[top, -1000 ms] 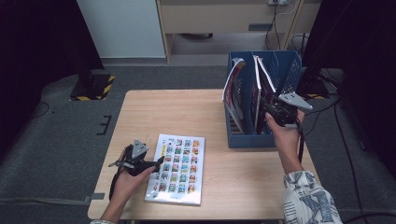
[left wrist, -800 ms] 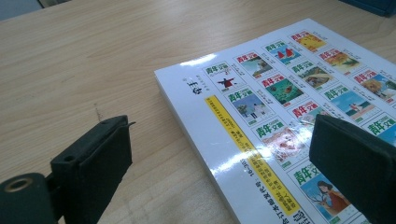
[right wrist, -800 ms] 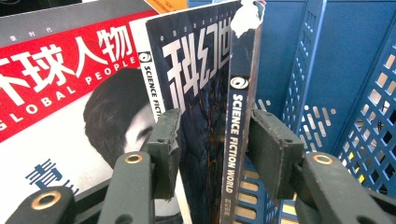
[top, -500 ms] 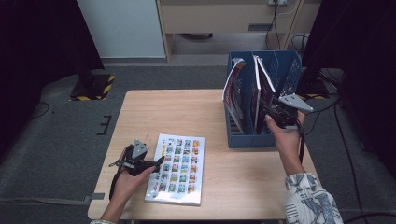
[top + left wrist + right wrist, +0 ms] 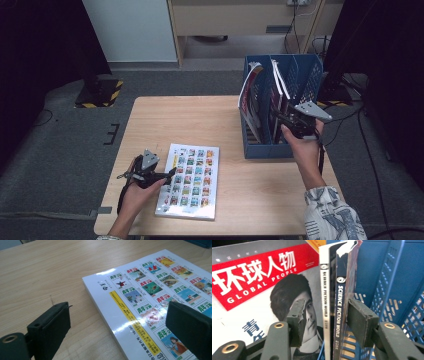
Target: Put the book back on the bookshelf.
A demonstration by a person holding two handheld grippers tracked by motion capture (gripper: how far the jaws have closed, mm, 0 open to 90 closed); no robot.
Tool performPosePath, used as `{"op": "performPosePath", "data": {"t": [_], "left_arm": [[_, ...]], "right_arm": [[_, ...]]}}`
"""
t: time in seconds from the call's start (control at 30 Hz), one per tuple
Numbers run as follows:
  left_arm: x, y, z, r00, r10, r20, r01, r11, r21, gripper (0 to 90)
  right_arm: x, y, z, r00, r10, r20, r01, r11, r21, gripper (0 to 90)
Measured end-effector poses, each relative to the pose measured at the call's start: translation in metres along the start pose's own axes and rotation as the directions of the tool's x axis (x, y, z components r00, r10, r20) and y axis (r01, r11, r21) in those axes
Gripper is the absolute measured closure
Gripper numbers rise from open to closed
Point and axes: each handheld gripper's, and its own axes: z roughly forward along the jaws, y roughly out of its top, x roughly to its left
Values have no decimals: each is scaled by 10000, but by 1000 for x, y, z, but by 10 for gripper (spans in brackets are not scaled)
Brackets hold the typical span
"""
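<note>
right hand-held gripper (image 5: 324, 320) up at the blue file rack (image 5: 305, 75) on the far right of the surface (image 5: 200, 120), jaws just been easing apart, two science fiction world magazines (image 5: 332, 302) upright between the pads, not pinched. left hand-held gripper (image 5: 117, 327) low at the near left, jaws wide apart astride the left edge of the flat picture-grid magazine (image 5: 189, 179), clamping nothing.

The high view looks forward and down from above the near edge of the desk (image 5: 200, 120). The left gripper view skims low and close over the magazine (image 5: 155, 300), lying near-left. The right gripper view faces the blue file rack (image 5: 402, 277), far right, closely.
</note>
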Motion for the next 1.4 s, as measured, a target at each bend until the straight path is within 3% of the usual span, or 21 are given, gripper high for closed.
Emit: {"op": "performPosePath", "data": {"t": [0.4,0.97,1.4], "left_arm": [[0,0,0,10000,-13,-22,13,10000,15,55],[1,0,-1,10000,9,-31,-9,10000,19,54],[1,0,-1,10000,7,-35,-6,10000,32,54]], "right_arm": [[5,-1,6,9998,-191,25,191,9997,141,431],[6,-5,7,9992,-247,311,236,9992,338,132],[13,-11,-11,9998,-174,-93,177,9990,421,111]]}}
